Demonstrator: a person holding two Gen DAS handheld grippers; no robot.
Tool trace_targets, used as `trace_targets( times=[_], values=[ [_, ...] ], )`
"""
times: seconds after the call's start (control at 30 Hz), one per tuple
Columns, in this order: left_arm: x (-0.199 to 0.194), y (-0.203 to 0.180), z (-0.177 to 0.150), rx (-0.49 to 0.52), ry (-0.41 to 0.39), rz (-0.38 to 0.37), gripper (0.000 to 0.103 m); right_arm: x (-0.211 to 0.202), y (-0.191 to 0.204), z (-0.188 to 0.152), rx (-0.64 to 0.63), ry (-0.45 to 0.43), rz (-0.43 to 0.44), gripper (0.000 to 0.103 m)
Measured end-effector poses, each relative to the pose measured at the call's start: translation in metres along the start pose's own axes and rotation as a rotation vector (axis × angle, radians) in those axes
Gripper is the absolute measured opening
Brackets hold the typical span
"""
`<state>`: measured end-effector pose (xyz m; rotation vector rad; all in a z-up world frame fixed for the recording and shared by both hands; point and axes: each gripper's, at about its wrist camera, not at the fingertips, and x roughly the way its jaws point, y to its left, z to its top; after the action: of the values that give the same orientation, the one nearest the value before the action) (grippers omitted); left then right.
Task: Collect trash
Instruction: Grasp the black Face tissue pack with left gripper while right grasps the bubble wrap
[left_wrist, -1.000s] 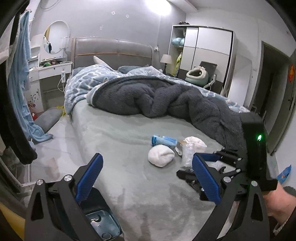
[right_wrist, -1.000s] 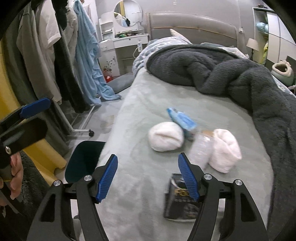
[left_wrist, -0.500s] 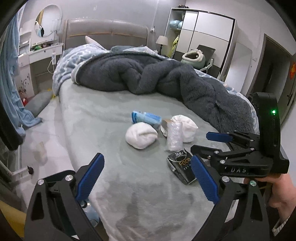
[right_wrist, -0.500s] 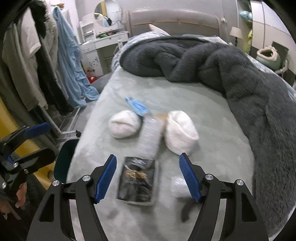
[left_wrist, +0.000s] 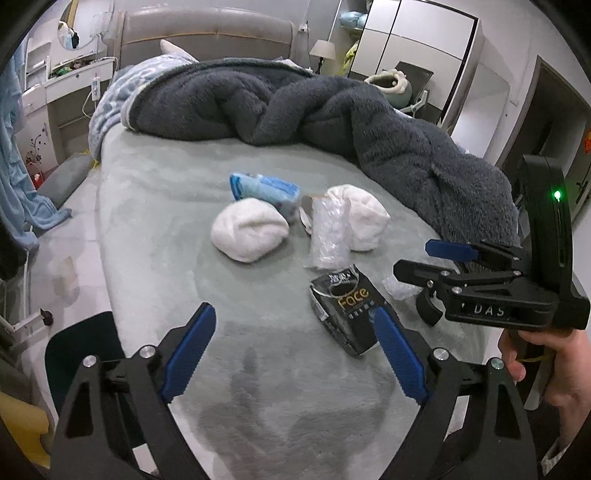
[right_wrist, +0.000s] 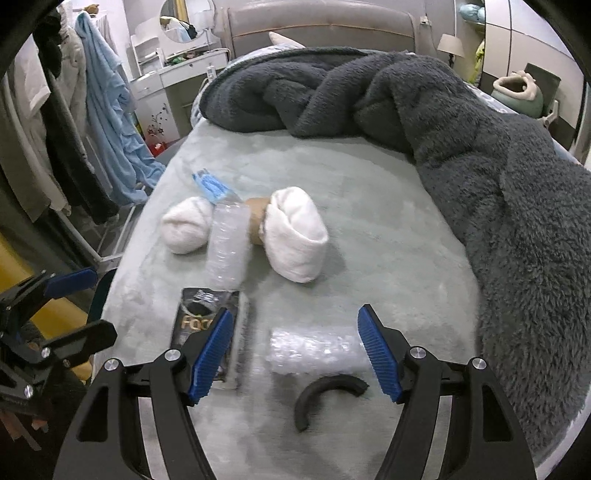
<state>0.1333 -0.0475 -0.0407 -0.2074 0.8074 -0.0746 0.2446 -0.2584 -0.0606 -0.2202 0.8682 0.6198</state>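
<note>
Both grippers now stand closer over the litter than half a second ago; from my right wrist view a clear plastic wad (right_wrist: 312, 349) and a curved black strip (right_wrist: 328, 393) have come between the fingers, where previously the black packet sat there. I record the right gripper (right_wrist: 295, 354) as released, jaws spread wide, holding nothing, hovering above the bed (right_wrist: 388, 240) with the plastic wad between its blue pads. The left gripper (left_wrist: 291, 354) is likewise released and empty, jaws wide, near the foot edge of the bed. The black packet (left_wrist: 345, 308) marked "Face" lies flat just left of the wad; in the left view it lies partly behind the left gripper's right pad. Beyond it I note a crushed clear bottle (right_wrist: 227, 247), touching a white bundle (right_wrist: 295, 236) on its right and a second white bundle (right_wrist: 184, 230) on its left, with a blue wrapper (right_wrist: 212, 186) behind. A dark fleece blanket (right_wrist: 480, 147) covers the far and right side of the bed.
</note>
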Motion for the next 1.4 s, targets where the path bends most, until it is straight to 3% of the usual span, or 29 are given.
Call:
trace_targets(
  times=[0.27,0.33,0.43,1.17,1.4],
  values=[
    [0.017,-0.006,0.000,-0.035,0.039,-0.047,0.092,0.010,-0.007,-0.007,0.017,0.059,-0.005,0.071],
    [0.021,-0.010,0.000,-0.034,0.045,-0.051,0.092,0.012,-0.007,-0.007,0.016,0.067,-0.009,0.062],
    [0.027,-0.016,0.001,-0.034,0.056,-0.060,0.093,0.013,-0.012,-0.010,0.030,0.076,-0.008,0.059],
    [0.072,-0.049,-0.004,0.029,0.118,-0.029,0.093,-0.007,-0.032,-0.009,0.113,-0.026,0.059,0.053],
    [0.078,-0.052,-0.005,0.073,0.124,0.000,0.079,-0.014,-0.032,-0.010,0.109,-0.064,0.073,0.053]
  ],
)
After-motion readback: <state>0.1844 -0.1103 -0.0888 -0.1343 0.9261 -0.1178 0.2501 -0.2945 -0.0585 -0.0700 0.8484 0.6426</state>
